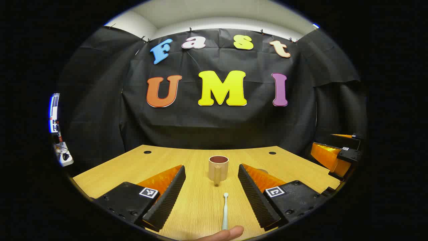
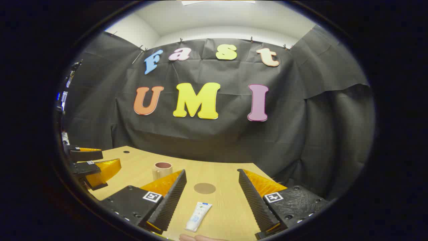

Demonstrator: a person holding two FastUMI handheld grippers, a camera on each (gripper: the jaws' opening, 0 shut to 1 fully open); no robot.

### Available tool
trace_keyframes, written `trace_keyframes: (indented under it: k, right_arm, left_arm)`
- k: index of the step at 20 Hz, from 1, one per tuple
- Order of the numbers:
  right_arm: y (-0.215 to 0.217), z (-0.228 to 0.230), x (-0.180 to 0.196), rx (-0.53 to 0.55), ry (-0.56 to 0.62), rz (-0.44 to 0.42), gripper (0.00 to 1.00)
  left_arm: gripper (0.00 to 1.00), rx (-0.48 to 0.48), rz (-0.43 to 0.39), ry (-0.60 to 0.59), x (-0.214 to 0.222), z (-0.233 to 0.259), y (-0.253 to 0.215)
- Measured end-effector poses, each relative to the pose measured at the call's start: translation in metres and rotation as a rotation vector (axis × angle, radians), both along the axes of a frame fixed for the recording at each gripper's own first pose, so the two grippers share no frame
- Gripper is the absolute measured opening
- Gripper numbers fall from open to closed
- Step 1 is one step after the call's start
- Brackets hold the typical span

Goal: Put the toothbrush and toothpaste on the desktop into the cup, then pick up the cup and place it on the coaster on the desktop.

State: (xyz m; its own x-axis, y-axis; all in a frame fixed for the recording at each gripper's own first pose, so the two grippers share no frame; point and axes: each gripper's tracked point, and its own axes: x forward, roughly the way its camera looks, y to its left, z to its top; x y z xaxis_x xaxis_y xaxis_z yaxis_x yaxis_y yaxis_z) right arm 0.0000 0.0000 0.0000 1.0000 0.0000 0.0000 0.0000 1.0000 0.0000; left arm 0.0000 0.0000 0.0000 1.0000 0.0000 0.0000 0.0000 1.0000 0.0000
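Note:
A beige cup (image 1: 218,169) with a dark inside stands upright on the wooden desktop (image 1: 200,204), its handle toward me. A pale toothbrush (image 1: 225,211) lies in front of it, head toward the cup, between the open fingers of my left gripper (image 1: 211,197). In the right gripper view a white toothpaste tube (image 2: 199,216) lies between the open fingers of my right gripper (image 2: 211,201). Beyond the tube lies a round brown coaster (image 2: 204,188), and the cup (image 2: 162,169) stands to its left. Neither gripper holds anything.
A fingertip (image 1: 230,233) shows at the bottom edge by the toothbrush handle. The right gripper (image 1: 337,154) shows far right in the left gripper view, and the left gripper (image 2: 92,165) at far left in the right gripper view. Two cable holes (image 1: 147,152) mark the desk's back.

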Motion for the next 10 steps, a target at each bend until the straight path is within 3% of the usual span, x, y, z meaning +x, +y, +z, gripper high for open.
trace_keyframes:
  k: [5, 10]
  right_arm:
    - [-0.0019, -0.0038, 0.0021, 0.003, 0.003, -0.005, 0.98]
    - [0.0001, -0.0098, 0.0030, 0.001, 0.008, 0.002, 0.95]
  left_arm:
    - [1.00, 0.010, -0.010, 0.001, -0.0007, -0.0033, -0.0037]
    - [1.00, 0.013, -0.010, -0.006, 0.0016, -0.0042, -0.0049]
